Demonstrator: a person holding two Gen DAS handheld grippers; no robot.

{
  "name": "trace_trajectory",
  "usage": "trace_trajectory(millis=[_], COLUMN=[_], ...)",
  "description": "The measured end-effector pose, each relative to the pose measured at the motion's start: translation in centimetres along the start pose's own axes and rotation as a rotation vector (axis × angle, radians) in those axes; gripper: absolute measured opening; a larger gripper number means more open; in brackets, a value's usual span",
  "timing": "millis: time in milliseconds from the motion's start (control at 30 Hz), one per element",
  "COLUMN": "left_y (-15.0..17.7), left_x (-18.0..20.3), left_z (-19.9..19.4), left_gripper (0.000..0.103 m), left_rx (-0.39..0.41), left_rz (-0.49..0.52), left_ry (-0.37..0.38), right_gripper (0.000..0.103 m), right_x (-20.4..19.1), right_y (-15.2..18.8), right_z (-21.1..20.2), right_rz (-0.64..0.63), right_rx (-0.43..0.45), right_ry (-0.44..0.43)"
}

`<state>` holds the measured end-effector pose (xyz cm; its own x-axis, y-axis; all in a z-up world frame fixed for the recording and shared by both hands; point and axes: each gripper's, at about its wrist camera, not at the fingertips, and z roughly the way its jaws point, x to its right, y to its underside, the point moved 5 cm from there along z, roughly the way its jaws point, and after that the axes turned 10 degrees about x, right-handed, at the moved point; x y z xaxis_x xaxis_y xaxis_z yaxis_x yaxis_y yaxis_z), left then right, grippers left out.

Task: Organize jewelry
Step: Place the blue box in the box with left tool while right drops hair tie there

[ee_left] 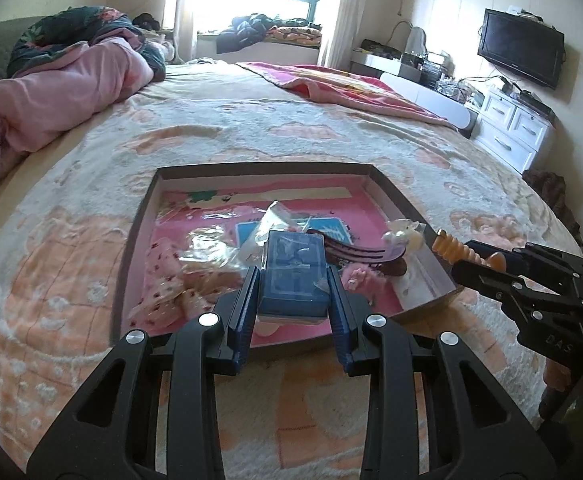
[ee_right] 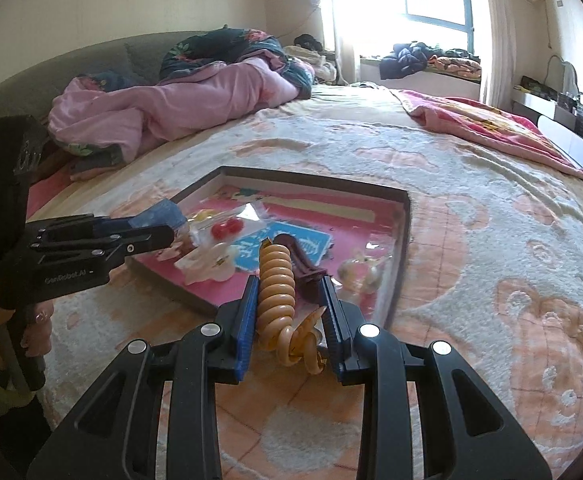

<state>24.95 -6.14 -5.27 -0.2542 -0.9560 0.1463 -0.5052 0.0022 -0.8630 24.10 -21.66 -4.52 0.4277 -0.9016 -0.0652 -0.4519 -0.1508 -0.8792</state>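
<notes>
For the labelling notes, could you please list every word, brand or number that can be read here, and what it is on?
"GenRobot.AI": side of the left gripper, in the right wrist view.
"DAS": body of the right gripper, partly cut off.
Print on the blue card in the tray: too blurred to read.

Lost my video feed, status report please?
Left gripper shut on small blue box. Right gripper shut on amber spiral hair tie. Both over shallow pink-lined tray on the bed. Nothing blocking.
</notes>
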Motion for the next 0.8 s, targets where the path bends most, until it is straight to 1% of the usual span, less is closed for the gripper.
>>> trace_trajectory(millis=[433, 800], left_y=[-0.5, -0.2], left_x=[1.8, 2.5], left_z=[2.8, 5.5], left_gripper=[0.025, 0.025], left_rx=[-0.018, -0.055], left_rz=[0.014, 0.018], left_ry=[0.029, 0.041], right_gripper=[0.029, 0.029], right_x=[2.5, 4.5], right_y=[-0.8, -1.5], right_z=[2.0, 4.0], right_rz=[0.034, 0.055], right_rx=[-0.002, -0.009], right_ry=[0.052, 0.081])
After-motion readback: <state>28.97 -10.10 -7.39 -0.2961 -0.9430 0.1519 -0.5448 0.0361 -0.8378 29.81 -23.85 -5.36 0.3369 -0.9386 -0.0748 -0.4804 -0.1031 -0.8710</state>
